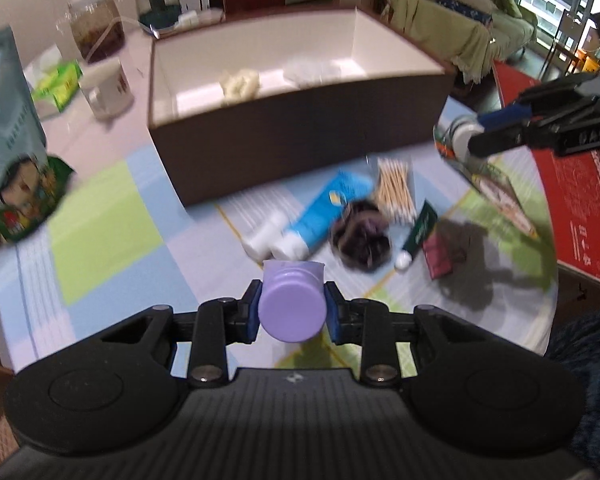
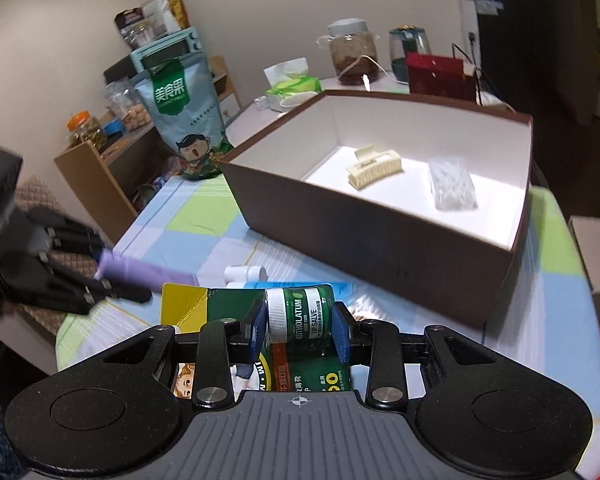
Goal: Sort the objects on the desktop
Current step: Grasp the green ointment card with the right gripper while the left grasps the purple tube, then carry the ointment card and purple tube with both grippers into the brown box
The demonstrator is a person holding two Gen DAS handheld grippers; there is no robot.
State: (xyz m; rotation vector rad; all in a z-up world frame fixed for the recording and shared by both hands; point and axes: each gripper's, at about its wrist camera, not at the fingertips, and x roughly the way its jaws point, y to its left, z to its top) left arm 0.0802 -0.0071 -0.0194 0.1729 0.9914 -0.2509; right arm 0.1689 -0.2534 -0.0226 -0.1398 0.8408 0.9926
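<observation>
1. Box (image 2: 380,240) at the tabletop's far edge holds a cream hair clip (image 2: 374,166) and a clear packet (image 2: 452,190).
2. My left gripper (image 1: 292,308) clenches a purple tube (image 1: 292,304); my right gripper (image 2: 300,320) grips a lip salve jar (image 2: 300,312) — both off the tabletop.
3. Blue tube (image 1: 324,216), cotton swabs (image 1: 394,190) and dark scrunchie (image 1: 360,236) lie outside — blurred.

Each wrist camera is looking forward along its fingers, down over the checked tablecloth (image 1: 100,232). Both are sharing the brown box (image 2: 380,240), the right view sitting nearer.
</observation>
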